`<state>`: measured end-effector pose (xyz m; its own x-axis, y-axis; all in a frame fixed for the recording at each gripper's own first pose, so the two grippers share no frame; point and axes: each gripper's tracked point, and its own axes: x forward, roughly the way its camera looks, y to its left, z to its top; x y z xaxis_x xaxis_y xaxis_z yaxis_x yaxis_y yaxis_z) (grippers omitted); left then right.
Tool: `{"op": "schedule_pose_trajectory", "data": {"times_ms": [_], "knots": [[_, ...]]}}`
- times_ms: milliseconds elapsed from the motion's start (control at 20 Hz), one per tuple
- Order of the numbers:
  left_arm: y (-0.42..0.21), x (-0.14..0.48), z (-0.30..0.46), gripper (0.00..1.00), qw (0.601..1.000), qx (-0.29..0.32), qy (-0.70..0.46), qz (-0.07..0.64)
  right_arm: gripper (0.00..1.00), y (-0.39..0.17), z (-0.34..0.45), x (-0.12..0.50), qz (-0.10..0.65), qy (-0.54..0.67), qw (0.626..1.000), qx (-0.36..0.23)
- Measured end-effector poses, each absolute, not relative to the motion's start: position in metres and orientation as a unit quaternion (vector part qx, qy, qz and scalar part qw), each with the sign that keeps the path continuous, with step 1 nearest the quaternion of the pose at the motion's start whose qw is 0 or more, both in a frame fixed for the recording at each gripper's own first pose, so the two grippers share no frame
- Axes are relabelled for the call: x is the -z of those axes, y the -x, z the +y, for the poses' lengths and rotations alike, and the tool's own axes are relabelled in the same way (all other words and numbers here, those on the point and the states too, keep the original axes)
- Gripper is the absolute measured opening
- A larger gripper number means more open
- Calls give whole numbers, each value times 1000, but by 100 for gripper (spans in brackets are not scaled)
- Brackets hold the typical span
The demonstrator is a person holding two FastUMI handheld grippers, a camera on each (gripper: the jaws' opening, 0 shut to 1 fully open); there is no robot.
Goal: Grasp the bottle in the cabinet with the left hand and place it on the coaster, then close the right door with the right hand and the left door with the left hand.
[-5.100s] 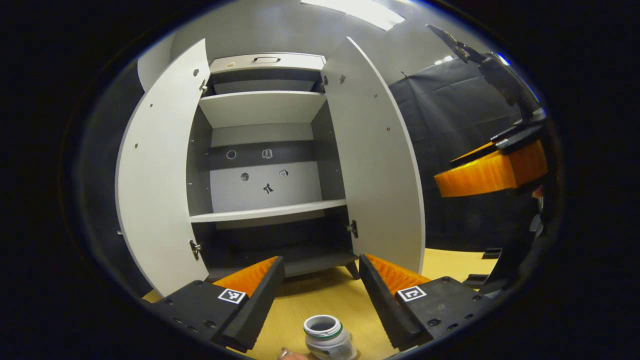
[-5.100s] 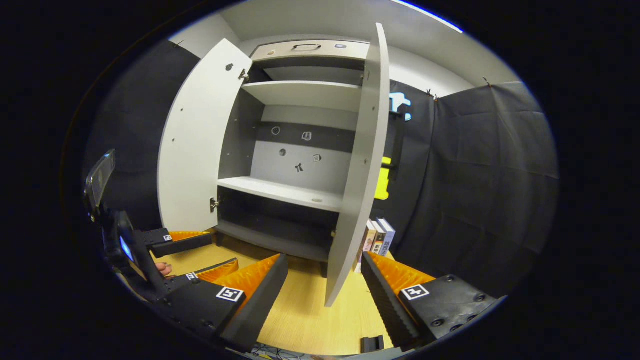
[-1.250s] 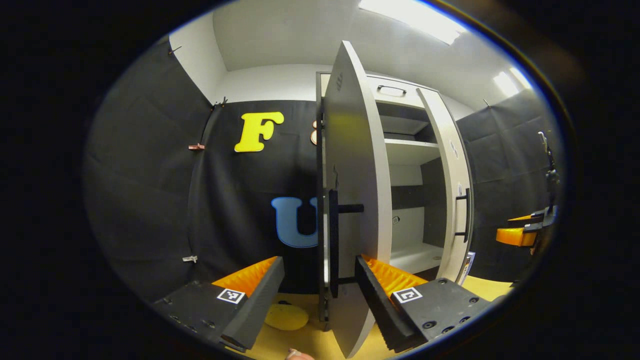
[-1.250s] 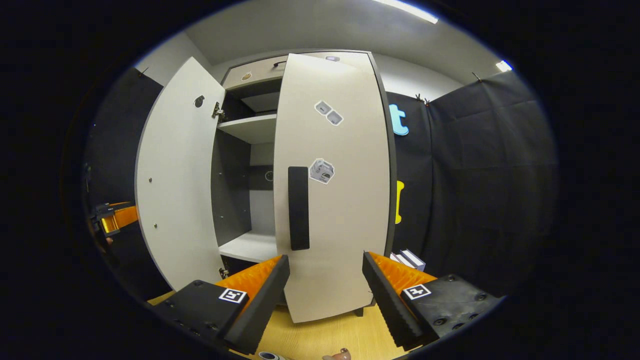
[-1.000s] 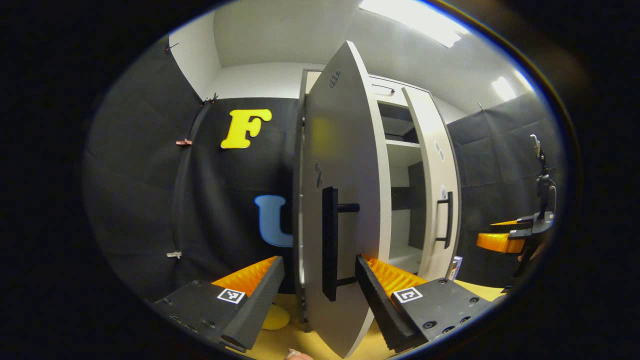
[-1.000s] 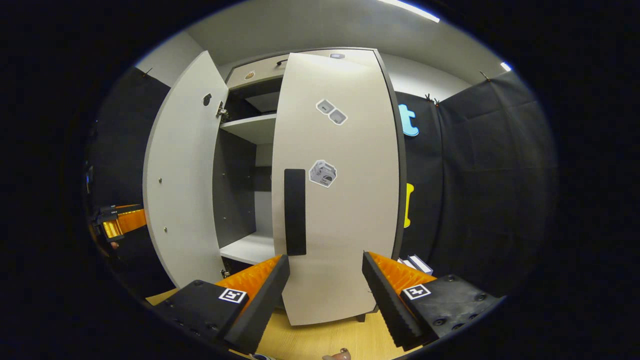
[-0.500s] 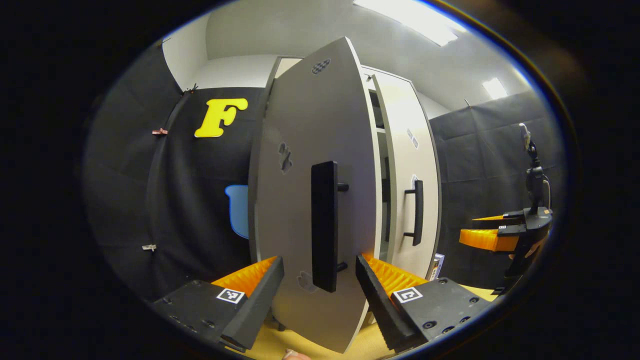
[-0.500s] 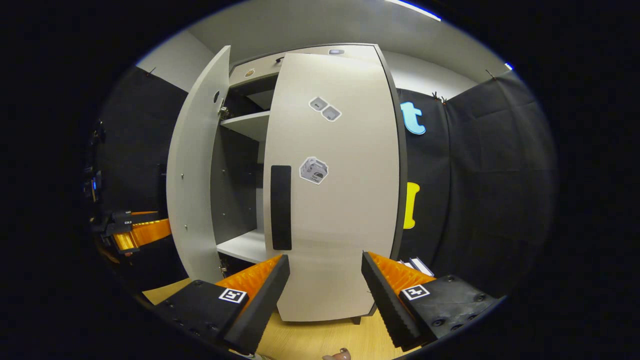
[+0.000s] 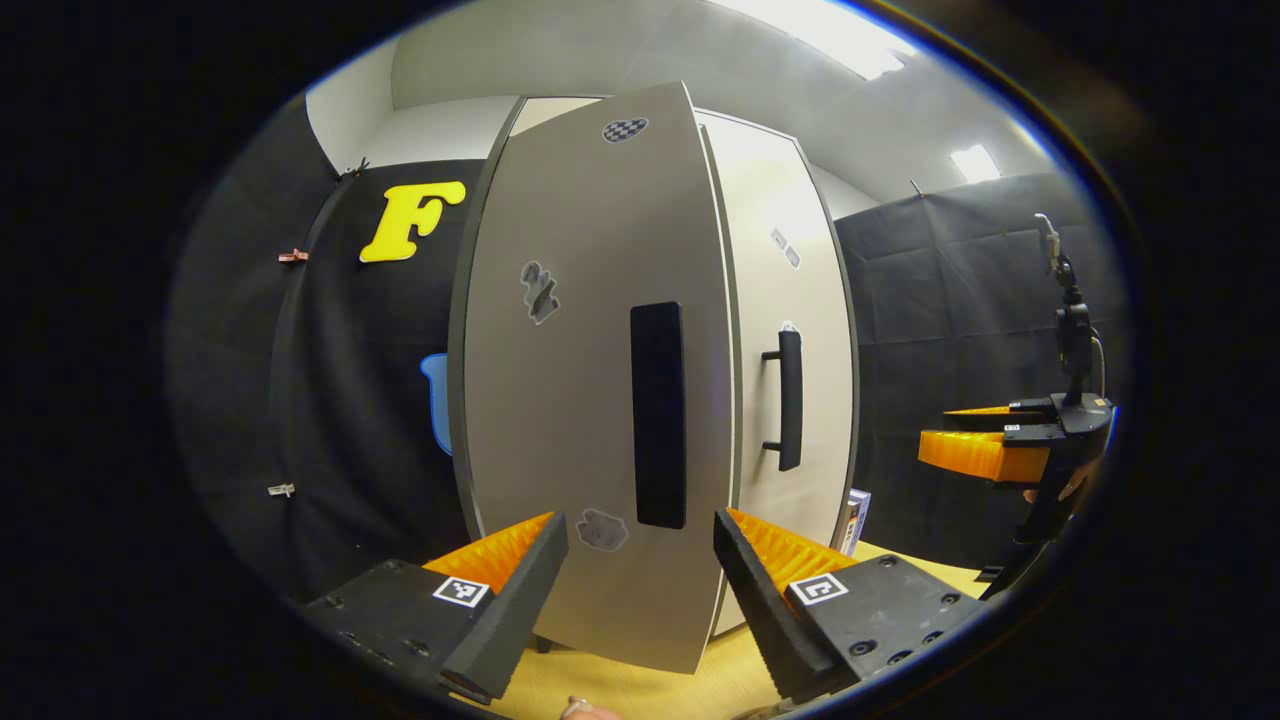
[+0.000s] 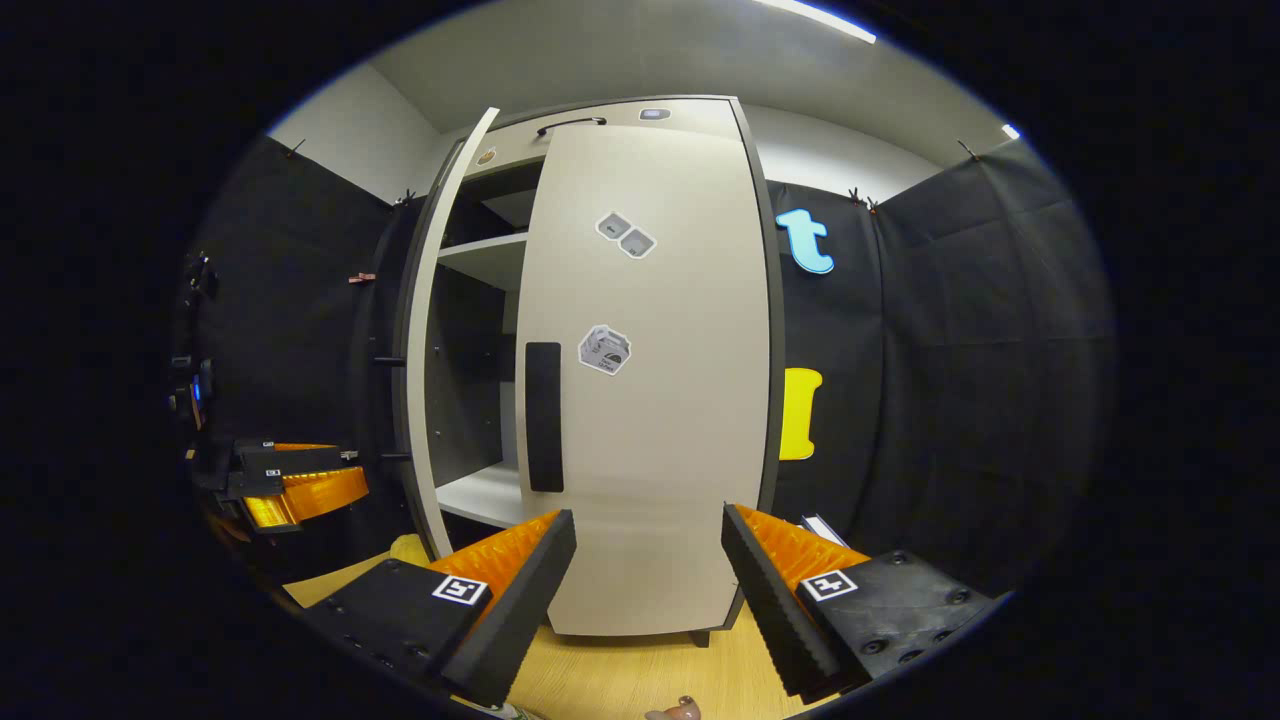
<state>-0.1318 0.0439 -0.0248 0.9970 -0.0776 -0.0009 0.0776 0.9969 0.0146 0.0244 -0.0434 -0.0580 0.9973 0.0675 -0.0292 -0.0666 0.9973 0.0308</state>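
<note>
The left door point(image 9: 590, 400) is nearly shut: in the left gripper view it has swung from edge-on about a second ago to almost flat against the cabinet, its black handle point(image 9: 658, 415) facing the camera and only a thin seam left beside the right door point(image 9: 790, 330). In the right gripper view the left door point(image 10: 425, 330) appears as a narrow edge with a dark gap of shelf behind it, so the last bit of closing is, I judge, not yet done. The right door point(image 10: 650, 380) lies closed and flush in its frame, where five seconds back it stood wide open. The bottle is not clearly seen now, so I cannot tell where it sits; it was on the desk earlier, which suggests that step is finished. The left tool point(image 9: 640, 560) is spread wide, grasping nothing, its fingers straddling the handle from close in front; whether they touch the door I cannot tell. The right tool point(image 10: 648, 560) is likewise released and empty, hovering before the closed right door above the desk point(image 10: 620, 680).
</note>
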Motion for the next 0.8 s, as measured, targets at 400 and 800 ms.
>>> {"op": "schedule_pose_trajectory", "data": {"times_ms": [400,800], "knots": [[138,40,49,94,999,37,1,17,97,-15,-33,55,18,-15,999,-34],[135,34,34,94,998,62,6,6,97,-7,-41,52,18,-12,1000,-20]]}}
